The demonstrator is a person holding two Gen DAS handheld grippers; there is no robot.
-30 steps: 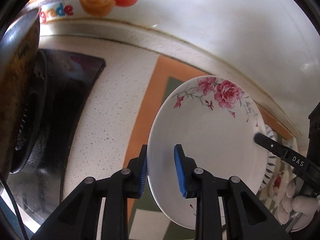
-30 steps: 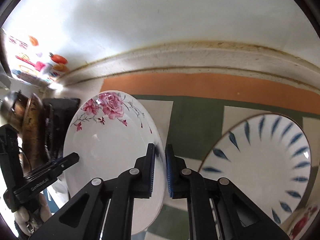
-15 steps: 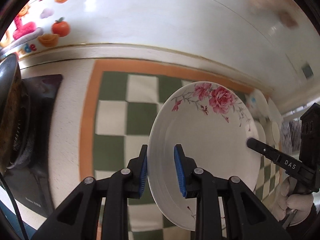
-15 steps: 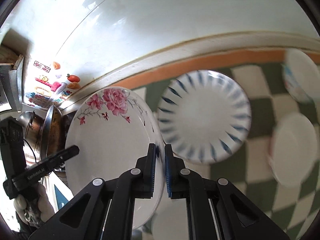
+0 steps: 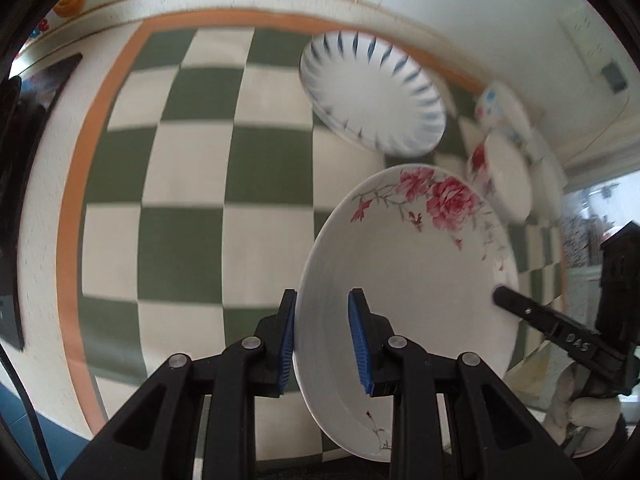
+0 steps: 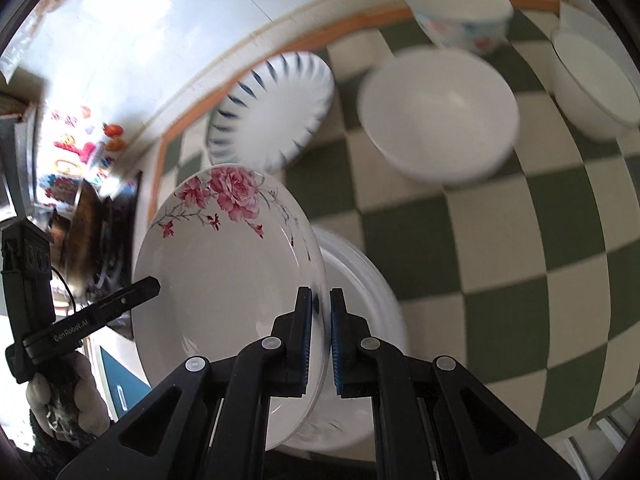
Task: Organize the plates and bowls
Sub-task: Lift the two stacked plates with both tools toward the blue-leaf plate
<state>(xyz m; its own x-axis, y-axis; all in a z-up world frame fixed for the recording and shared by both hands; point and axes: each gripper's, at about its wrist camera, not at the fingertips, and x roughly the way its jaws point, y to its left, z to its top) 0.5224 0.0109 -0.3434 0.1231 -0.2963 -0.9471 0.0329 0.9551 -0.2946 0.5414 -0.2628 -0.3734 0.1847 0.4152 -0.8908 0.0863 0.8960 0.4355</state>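
A white plate with pink roses (image 5: 408,280) hangs tilted above the counter, held from both sides. My left gripper (image 5: 323,344) is shut on its left rim, and my right gripper (image 6: 320,328) is shut on the opposite rim. In each wrist view the other gripper's fingers (image 5: 520,308) (image 6: 132,292) touch the far rim of the rose plate (image 6: 228,272). Just under it, in the right wrist view, lies a plain white plate (image 6: 368,292). A blue-striped plate (image 5: 372,92) (image 6: 272,108) rests farther back near the wall.
A green-and-white checked mat (image 5: 192,168) covers the counter. Three bowls stand at the back right: a large white one (image 6: 436,112), a flower-patterned one (image 6: 460,12), and another white one (image 6: 592,80). The stove with a wok (image 6: 88,232) is off to the left. A gloved hand (image 6: 60,392) holds the left gripper.
Both grippers have carried the rose plate to the right, away from the stove and over the checked mat. The striped plate, the bowls and the white plate have come into view.
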